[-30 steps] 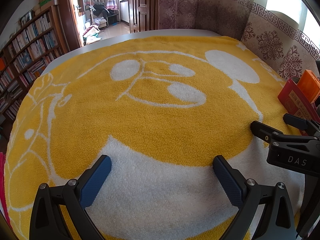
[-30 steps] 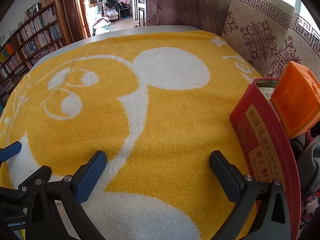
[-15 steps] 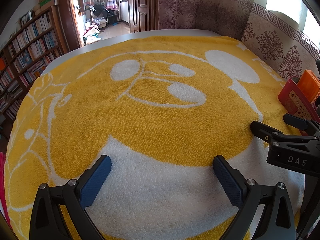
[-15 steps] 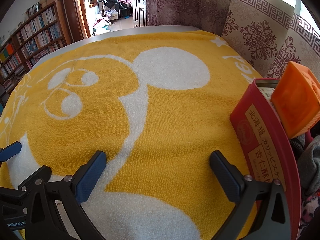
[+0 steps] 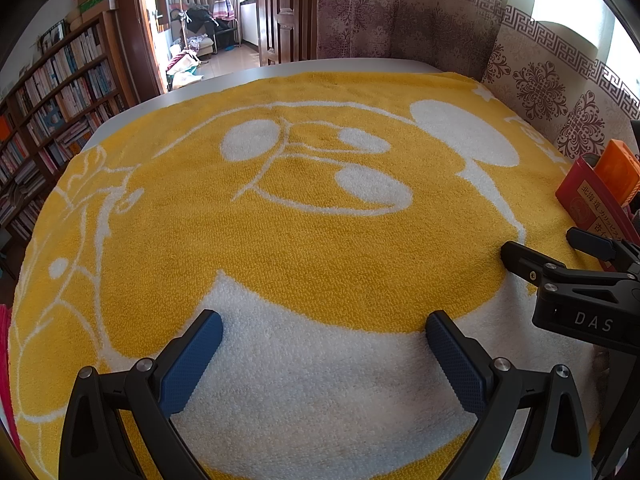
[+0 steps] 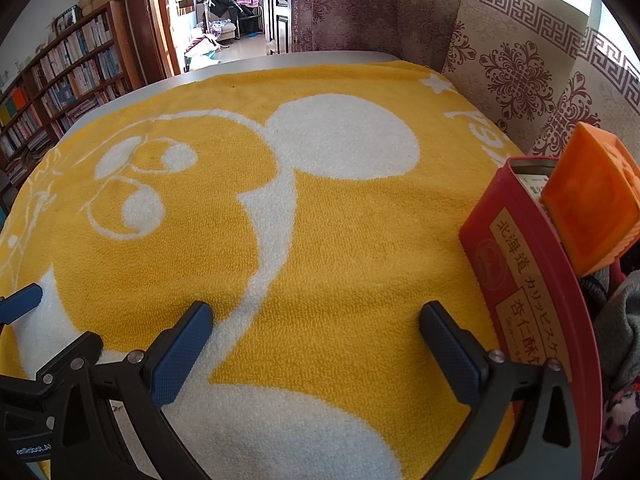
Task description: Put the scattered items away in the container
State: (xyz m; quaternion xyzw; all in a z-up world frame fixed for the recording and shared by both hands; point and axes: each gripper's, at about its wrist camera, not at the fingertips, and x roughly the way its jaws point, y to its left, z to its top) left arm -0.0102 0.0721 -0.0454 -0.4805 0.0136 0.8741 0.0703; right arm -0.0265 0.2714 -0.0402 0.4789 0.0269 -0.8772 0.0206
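Red tin (image 6: pixel 520 280) at towel's (image 6: pixel 320 240) right edge, white lettering on side, orange block (image 6: pixel 592 204) sticking out top. Left gripper (image 5: pixel 324 340), right gripper (image 6: pixel 316 328): jaws apart, holding nothing.

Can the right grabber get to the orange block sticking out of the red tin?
Probably yes. The right gripper is open and holds nothing, and the orange block sticks out above the red tin just to its right, with nothing between them.

Towel (image 5: pixel 304 248): looped terry cloth, matt, rough; red container (image 6: pixel 520 280): smooth, glossy wall; orange block (image 6: pixel 592 208): matt plastic; gripper pads (image 6: pixel 180 356): blue, finely textured rubber.
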